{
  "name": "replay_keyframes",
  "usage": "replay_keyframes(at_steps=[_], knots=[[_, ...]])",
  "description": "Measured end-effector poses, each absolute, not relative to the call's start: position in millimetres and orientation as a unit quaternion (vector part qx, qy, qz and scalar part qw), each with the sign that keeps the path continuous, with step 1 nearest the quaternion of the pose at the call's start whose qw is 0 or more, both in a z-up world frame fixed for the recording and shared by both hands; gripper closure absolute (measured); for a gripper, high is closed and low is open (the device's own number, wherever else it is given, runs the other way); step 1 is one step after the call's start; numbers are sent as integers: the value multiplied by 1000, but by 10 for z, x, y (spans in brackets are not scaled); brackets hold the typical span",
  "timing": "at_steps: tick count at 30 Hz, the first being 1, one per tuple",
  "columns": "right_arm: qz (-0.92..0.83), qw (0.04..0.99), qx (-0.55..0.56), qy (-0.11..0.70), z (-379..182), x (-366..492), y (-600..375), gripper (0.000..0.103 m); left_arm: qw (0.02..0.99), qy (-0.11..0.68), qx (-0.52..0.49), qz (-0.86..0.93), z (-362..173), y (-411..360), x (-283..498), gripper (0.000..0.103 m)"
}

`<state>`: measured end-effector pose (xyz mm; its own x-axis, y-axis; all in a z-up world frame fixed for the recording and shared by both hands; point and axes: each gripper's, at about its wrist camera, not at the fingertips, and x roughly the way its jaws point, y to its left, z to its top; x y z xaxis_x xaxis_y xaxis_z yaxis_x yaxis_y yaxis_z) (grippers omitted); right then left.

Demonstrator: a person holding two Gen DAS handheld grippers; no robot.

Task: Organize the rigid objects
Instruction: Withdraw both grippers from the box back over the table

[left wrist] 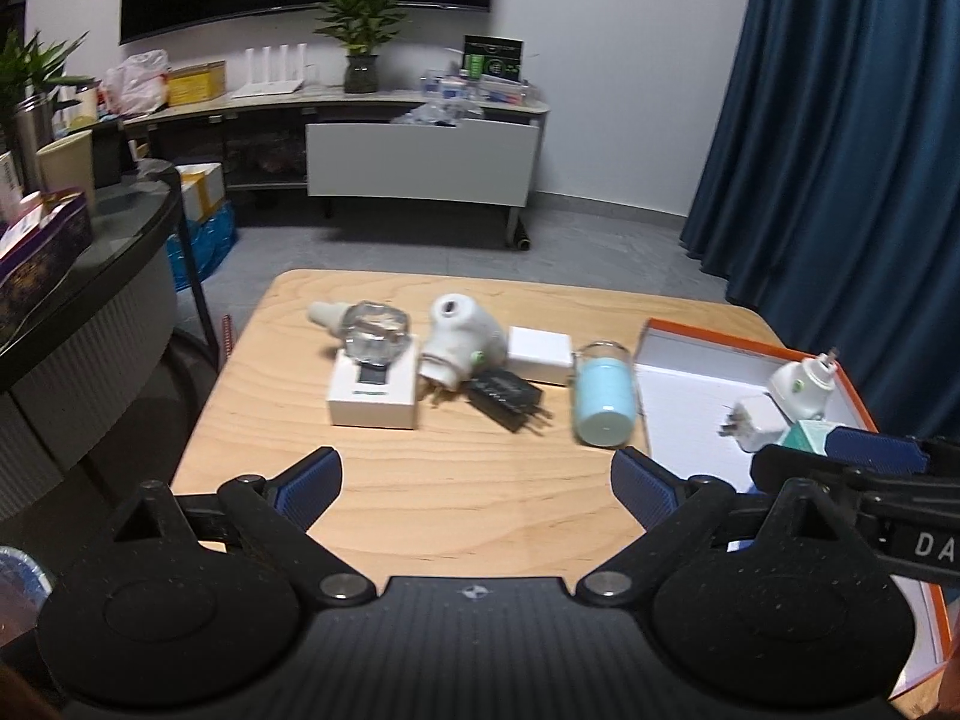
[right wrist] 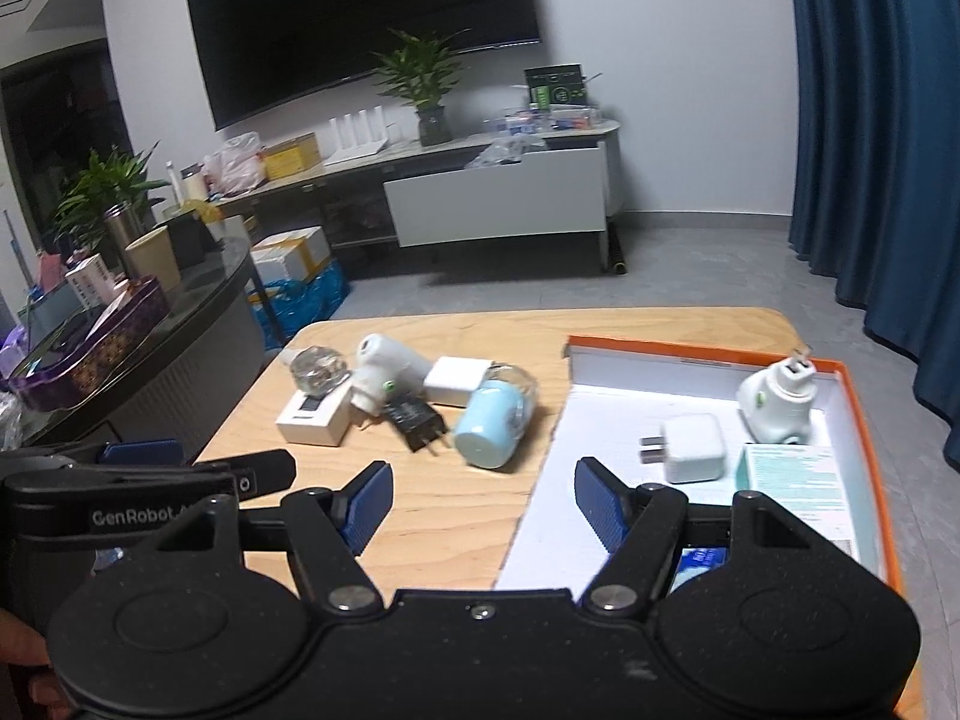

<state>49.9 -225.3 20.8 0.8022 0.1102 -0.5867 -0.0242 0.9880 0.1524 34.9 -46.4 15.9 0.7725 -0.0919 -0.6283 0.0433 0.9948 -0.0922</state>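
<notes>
Both tools hang low over the near edge of the wooden desk [left wrist: 480,498], side by side. The left gripper [left wrist: 477,489] has its blue-padded fingers spread wide apart, with nothing between them but bare wood. The right gripper [right wrist: 483,504] is likewise spread wide and holds nothing; its left finger is over the desk and its right finger over the near-left part of the orange-rimmed box [right wrist: 864,420].

Inside that box, toward its far right corner, a white plug-in vaporizer [right wrist: 777,405] stands with its prongs up. Just near and left of it lies a white charger cube [right wrist: 690,447], prongs pointing left. A pale teal carton [right wrist: 798,483] lies against the box's right side, near of the vaporizer. A small blue item shows beneath the right gripper's finger, too hidden to tell what it is.

The unsorted pile sits on the desk left of the box. Nearest the box lies a light blue cylinder [left wrist: 603,399] in a clear cover, on its side. Left of it are a black plug adapter [left wrist: 507,399], a white adapter block [left wrist: 540,354] behind it, and a second white vaporizer [left wrist: 459,339] tipped over. Farthest left, a clear faceted bulb [left wrist: 375,330] rests on a small white box [left wrist: 372,393].
</notes>
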Motion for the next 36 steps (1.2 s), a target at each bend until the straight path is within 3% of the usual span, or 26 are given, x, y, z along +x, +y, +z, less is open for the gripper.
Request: replay_keyframes(at_steps=[36], knots=[[63,939,65,332,44,791,-1978,23,942,331,-52,4,100,43,546,4]])
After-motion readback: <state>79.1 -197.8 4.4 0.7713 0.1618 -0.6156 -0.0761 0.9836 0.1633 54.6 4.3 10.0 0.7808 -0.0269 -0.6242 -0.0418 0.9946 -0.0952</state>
